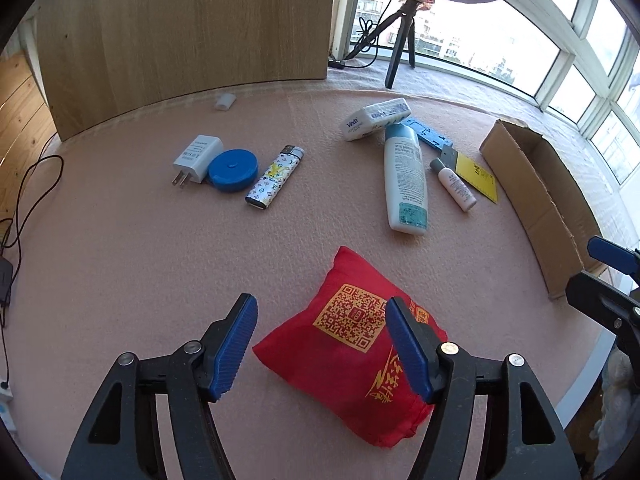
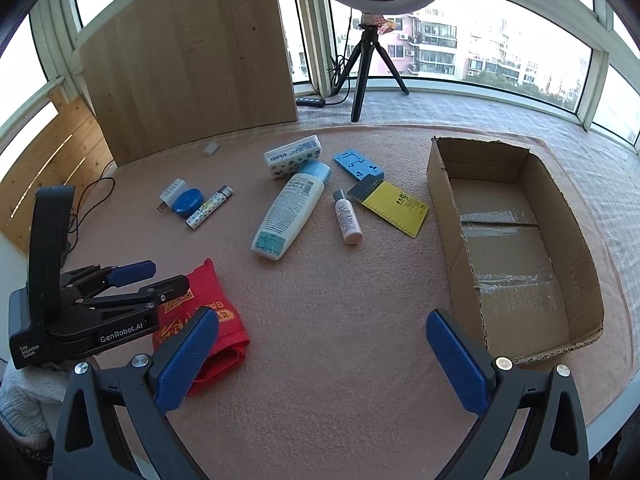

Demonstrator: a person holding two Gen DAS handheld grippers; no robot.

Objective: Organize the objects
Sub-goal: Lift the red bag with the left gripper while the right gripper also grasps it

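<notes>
A red cloth bag (image 1: 352, 344) with gold print lies on the pink mat (image 1: 120, 260). My left gripper (image 1: 321, 304) hovers over it, open, with the bag below and between the pads, which do not press on it. In the right wrist view the left gripper (image 2: 160, 276) sits over the bag (image 2: 216, 320). My right gripper (image 2: 322, 318) is open over bare mat, beside an open cardboard box (image 2: 444, 200). Further back lie a large white bottle (image 2: 290, 212), a small bottle (image 2: 348, 220), a yellow card (image 2: 396, 208), a tissue pack (image 2: 294, 156) and a blue holder (image 2: 358, 164).
A white charger (image 1: 196, 158), a blue round case (image 1: 234, 170) and a patterned lighter (image 1: 276, 178) lie at the left. A wooden panel (image 1: 180, 20) stands behind, a ring-light tripod (image 2: 364, 64) by the window. Cables (image 1: 36, 184) trail off the mat's left edge.
</notes>
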